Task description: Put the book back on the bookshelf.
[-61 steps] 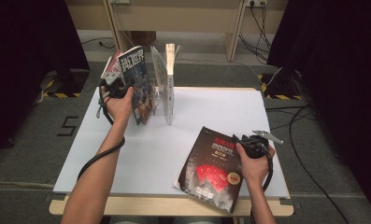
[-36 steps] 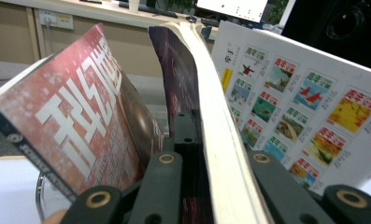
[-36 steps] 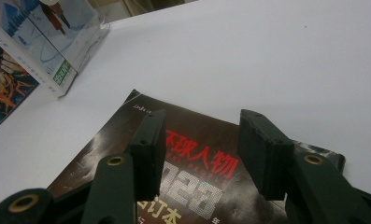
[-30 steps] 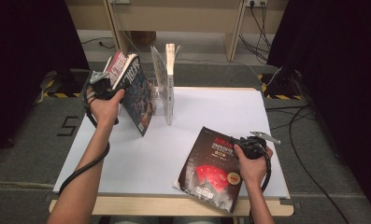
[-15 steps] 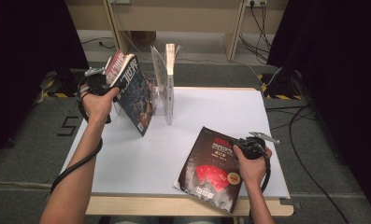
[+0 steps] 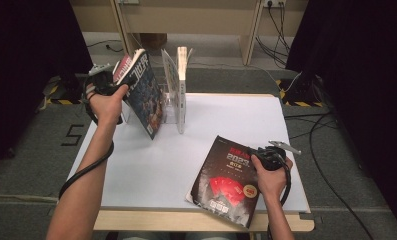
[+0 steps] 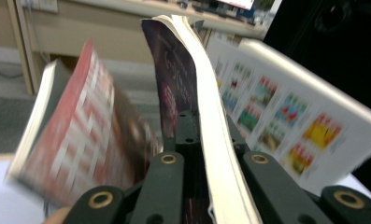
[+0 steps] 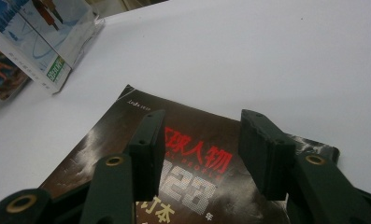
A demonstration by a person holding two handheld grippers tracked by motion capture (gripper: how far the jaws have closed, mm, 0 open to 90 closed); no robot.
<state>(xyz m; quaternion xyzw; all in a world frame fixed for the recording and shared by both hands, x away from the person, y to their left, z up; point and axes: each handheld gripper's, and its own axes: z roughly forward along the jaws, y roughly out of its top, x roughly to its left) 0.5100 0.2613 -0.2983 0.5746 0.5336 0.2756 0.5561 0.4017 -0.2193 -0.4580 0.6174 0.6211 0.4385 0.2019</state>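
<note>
Table centre bare white [image 6: 186,155]: open passage. At 11 o'clock, clear rack [image 6: 172,107] with upright books [image 6: 182,80] and tilted magazine [image 6: 143,92] block the way. At 5 o'clock, dark magazine [image 6: 226,182] lies flat, low obstacle. 2 o'clock corner free.

Both arms reach over the table, a gripper in each hand.
Left gripper [image 6: 117,86] raised, jaws clamped; right gripper [image 6: 250,152] held low, jaws apart.

Red-covered magazine [image 7: 75,140] blurred, edge-cut

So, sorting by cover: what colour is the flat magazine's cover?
Dark brown-black with red lettering on the magazine, clearest in the right gripper view.
</note>
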